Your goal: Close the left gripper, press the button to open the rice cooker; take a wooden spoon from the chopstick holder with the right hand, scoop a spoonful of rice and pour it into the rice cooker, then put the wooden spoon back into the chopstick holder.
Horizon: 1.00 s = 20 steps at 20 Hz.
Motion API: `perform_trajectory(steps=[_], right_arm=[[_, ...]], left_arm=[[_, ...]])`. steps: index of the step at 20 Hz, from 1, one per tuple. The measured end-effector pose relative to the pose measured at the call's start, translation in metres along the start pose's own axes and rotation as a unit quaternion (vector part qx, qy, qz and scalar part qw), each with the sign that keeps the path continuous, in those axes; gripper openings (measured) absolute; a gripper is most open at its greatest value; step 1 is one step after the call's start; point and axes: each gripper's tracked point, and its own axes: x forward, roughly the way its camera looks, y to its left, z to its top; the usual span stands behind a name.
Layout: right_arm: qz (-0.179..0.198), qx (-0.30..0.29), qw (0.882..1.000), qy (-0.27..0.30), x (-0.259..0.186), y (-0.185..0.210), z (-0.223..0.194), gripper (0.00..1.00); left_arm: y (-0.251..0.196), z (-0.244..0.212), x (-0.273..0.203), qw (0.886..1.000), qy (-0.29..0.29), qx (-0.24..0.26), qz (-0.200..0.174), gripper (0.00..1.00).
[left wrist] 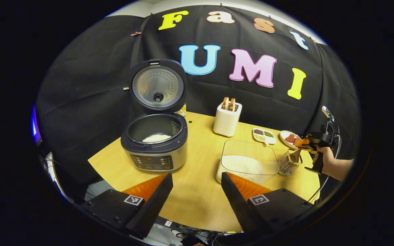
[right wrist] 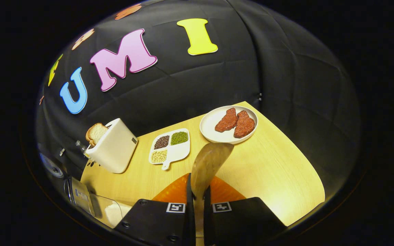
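On the light wooden tabletop [left wrist: 197, 201] stands 1 silver and dark rice cooker [left wrist: 154, 147], lid up, with a small heap of white rice in its pot. Right of it sits 1 clear plastic tub of rice [left wrist: 248, 162], then 1 white toaster [left wrist: 227, 119] with 2 bread slices, 1 wire chopstick holder [left wrist: 289, 163], 1 white plate [right wrist: 228, 124] with 2 red meat pieces and 1 white 3-part dish of beans [right wrist: 170, 146]. The left gripper [left wrist: 197, 191] has its fingers wide apart over the tabletop's near edge. The right gripper [right wrist: 197, 201] has its fingers clamped on 1 wooden spoon [right wrist: 208, 164] above the holder.

rice cooker [left wrist: 154, 141] panel: markings too small | other legible text: none
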Motion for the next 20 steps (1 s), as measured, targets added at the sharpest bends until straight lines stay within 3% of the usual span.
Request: perform_trajectory(steps=[5, 10, 15, 19, 20], right_arm=[[0.021, -0.045, 0.998, -0.034, -0.033, 0.024, 0.017, 0.11], [0.015, -0.066, 0.994, -0.087, -0.075, 0.046, 0.049, 0.11], [0.040, -0.067, 0.990, -0.115, -0.113, 0.093, 0.060, 0.11], [0.086, -0.066, 0.987, -0.121, -0.131, 0.146, 0.052, 0.11], [0.088, -0.078, 0.986, -0.121, -0.134, 0.155, 0.047, 0.11]], left_arm=[[0.017, 0.000, -0.005, 1.000, -0.008, -0.011, -0.004, 0.97], [0.041, 0.002, -0.007, 0.999, -0.015, -0.034, -0.023, 0.96], [0.062, -0.001, -0.005, 0.998, -0.021, -0.043, -0.044, 0.96], [0.076, -0.008, -0.002, 0.995, -0.014, -0.068, -0.065, 0.93], [0.079, -0.008, -0.002, 0.995, -0.015, -0.067, -0.068, 0.96]])
